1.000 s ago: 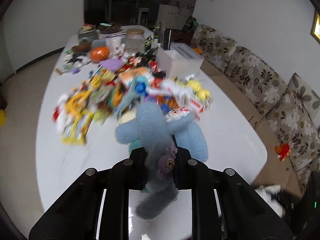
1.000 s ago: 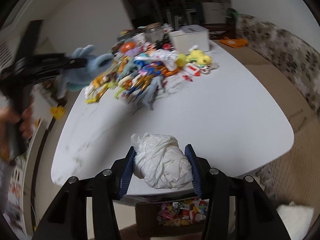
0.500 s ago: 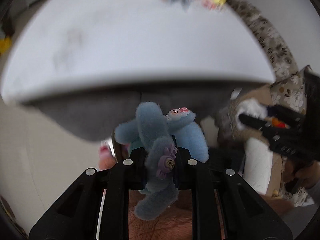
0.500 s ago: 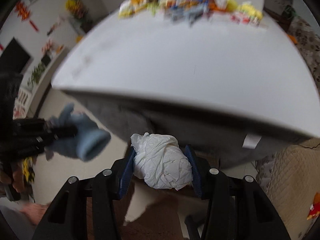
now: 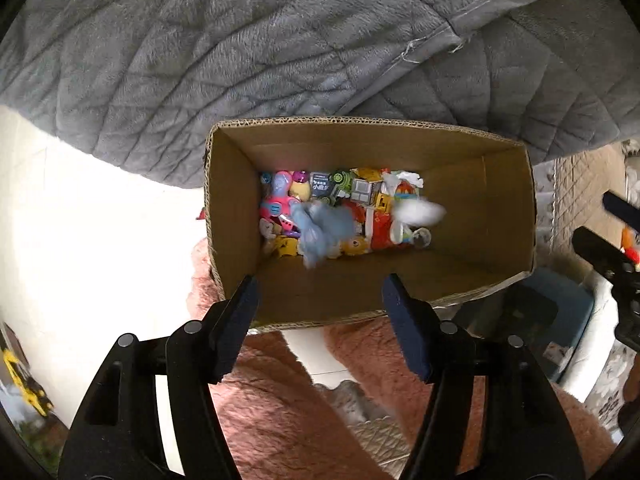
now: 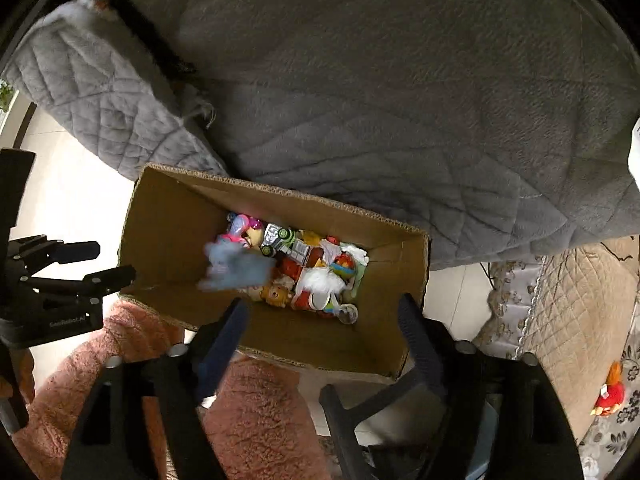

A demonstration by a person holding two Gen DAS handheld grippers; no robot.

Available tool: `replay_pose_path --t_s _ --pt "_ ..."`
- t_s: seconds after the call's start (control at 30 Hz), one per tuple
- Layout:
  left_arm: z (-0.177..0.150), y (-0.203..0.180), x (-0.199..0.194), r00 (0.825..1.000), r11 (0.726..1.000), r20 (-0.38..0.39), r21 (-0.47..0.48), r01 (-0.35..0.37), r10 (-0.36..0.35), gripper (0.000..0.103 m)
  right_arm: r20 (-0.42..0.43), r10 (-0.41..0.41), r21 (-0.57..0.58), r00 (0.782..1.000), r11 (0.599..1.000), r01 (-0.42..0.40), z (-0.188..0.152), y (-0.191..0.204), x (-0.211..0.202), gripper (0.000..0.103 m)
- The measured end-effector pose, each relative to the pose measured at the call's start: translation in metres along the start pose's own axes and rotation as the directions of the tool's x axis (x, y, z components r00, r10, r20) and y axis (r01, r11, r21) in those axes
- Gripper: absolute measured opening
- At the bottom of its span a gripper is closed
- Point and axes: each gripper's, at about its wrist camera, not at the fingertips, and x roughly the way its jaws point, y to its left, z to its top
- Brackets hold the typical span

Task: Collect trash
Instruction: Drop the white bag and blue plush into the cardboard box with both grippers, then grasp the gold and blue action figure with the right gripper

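From the left wrist view, the left claw is wide open and holds nothing. Its two dark blue pads sit far apart over the near edge of a brown cardboard box. The box is open at the top. At the bottom of it lies a heap of bright trash. A fuzzy blue soft toy looks blurry above the left part of the heap. A white paper ball looks blurry too, over the right part of the heap. A gray quilted blanket hangs behind the box. Pink fluffy cloth is under the claw. The right claw shows at the right edge, and how it stands cannot be told there.

From the right wrist view, the right claw is also wide open and holds nothing. It hangs over the near side of the box. The blue soft toy is a blur inside the box, on the left. The white paper ball is on the heap near the middle. The left claw is at the left, beside the box, with its two fingers apart. The gray blanket fills the top. A small red toy lies on the floor at the right.
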Motion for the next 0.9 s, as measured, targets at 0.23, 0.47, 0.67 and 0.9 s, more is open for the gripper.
replay_pose_path --t_s 0.23,0.47,0.67,0.9 --pt "-0.010 0.007 -0.107 0.986 0.995 0.161 0.100 0.028 -0.044 0.063 0.100 0.124 -0.009 0.987 0.992 -0.124 0.014 0.007 -0.086 0.081" --pt "-0.024 0.018 -0.282 0.869 0.991 0.492 0.134 -0.022 -0.047 0.085 0.455 0.226 -0.065 0.861 0.973 -0.220 0.070 0.022 -0.260 0.098" --pt "0.006 0.041 -0.363 0.739 0.988 0.673 0.092 -0.122 0.029 0.090 0.587 0.114 0.172 0.802 0.950 -0.260 0.173 -0.006 -0.294 0.097" --pt "0.041 0.078 -0.379 0.744 0.992 0.667 0.069 -0.104 0.031 0.090 0.535 0.007 0.385 0.845 0.888 -0.251 0.311 -0.042 -0.264 0.082"
